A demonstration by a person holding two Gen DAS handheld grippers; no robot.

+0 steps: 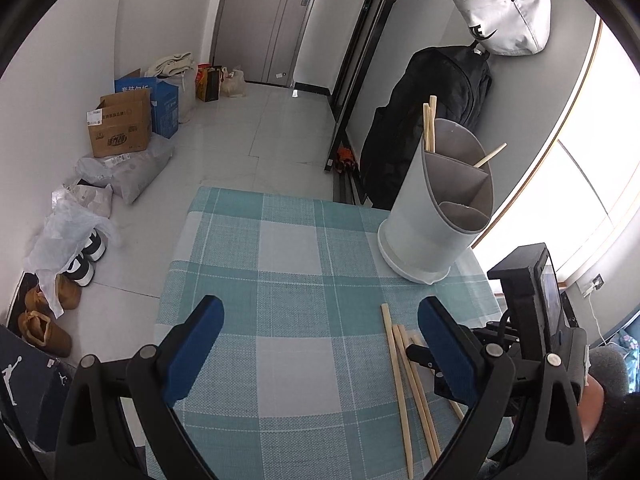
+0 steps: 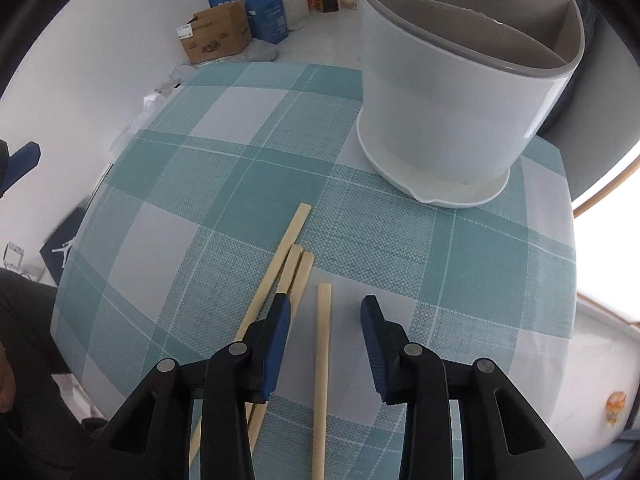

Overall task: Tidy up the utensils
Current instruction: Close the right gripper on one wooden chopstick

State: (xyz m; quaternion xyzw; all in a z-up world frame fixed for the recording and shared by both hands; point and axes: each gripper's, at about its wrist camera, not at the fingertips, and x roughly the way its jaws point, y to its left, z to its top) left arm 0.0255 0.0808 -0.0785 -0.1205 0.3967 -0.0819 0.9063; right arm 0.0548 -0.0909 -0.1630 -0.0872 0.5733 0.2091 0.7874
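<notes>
Several wooden chopsticks (image 2: 298,270) lie on the teal plaid tablecloth (image 2: 224,168). One single chopstick (image 2: 322,360) lies between the open jaws of my right gripper (image 2: 326,308), which hovers low over it. A white utensil holder (image 2: 452,92) with grey dividers stands at the far right of the table; in the left wrist view the holder (image 1: 432,216) has chopsticks (image 1: 429,124) standing in its far compartments. My left gripper (image 1: 320,316) is open and empty above the cloth, left of the loose chopsticks (image 1: 404,380). The right gripper's body (image 1: 532,312) shows at the right.
The table's far edge (image 1: 260,192) and left edge drop to a tiled floor. Cardboard boxes (image 1: 120,128), bags and shoes (image 1: 48,328) line the left wall. A black bag (image 1: 432,120) leans behind the holder, by a bright window (image 1: 592,184).
</notes>
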